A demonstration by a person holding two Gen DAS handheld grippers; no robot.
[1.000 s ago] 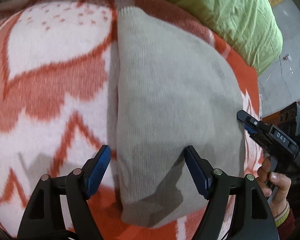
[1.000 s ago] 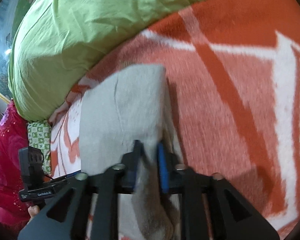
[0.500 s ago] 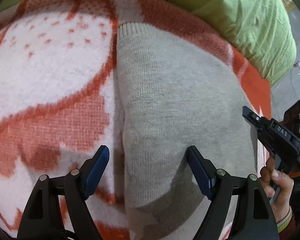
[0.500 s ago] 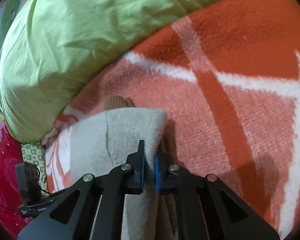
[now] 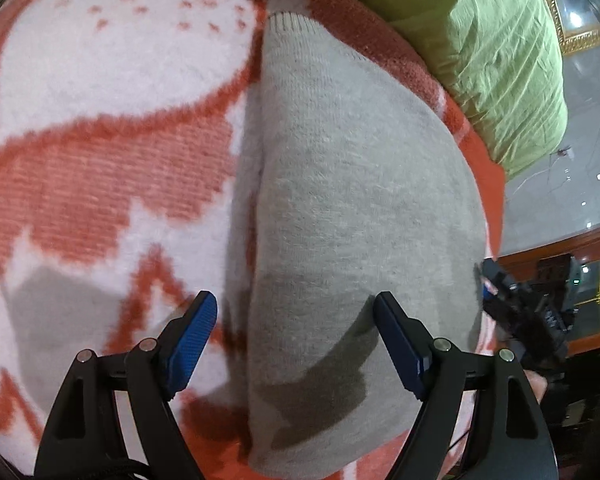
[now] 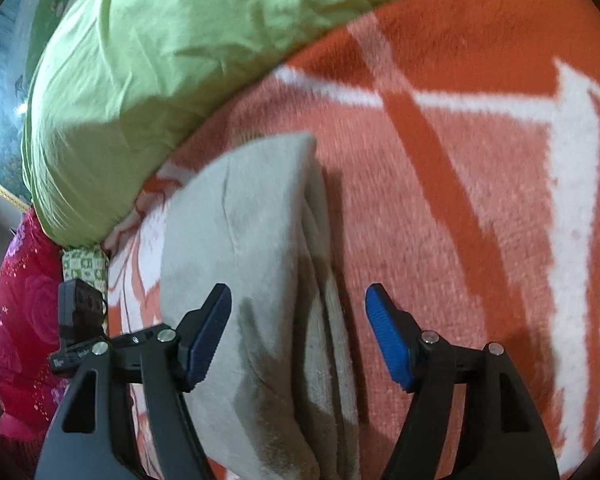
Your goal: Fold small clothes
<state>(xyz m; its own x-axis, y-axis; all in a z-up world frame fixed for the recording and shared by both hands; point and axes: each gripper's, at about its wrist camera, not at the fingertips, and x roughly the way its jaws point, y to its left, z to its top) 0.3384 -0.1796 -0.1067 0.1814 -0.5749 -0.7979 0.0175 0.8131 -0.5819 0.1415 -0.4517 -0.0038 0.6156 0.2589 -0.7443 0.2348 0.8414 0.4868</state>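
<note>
Two blue-padded fingers frame the left wrist view, spread wide: the left hand-held gripper [image 5: 296,312] holds nothing. Beyond and between those fingers lies the grey knitted garment [image 5: 352,208], folded into a long, rounded shape on the orange-and-white patterned blanket [image 5: 112,176]. One long edge of the garment runs roughly up the middle of the view, with a second layer of grey fabric showing just beside it along that edge. The ribbed hem sits at the far end, near the green quilt [image 5: 496,48] that is bunched along the blanket's far side. The gripper's shadow falls on the near end of the garment and on the blanket to its left. At the right edge the right hand-held gripper [image 5: 516,312] appears dark and blurred, just off the garment's side, with part of the person's hand below it; its jaws cannot be read from here.

In the right wrist view, the right hand-held gripper [image 6: 298,308] is also spread apart and empty. The grey knitted garment [image 6: 252,248] lies below it, its stacked folded edges running between the two fingers, and the left finger [image 6: 208,336] sits over the cloth. The orange-and-white patterned blanket [image 6: 460,200] fills the right side, the green quilt [image 6: 172,48] the top, and a red floral fabric [image 6: 20,320] shows at the far left.
</note>
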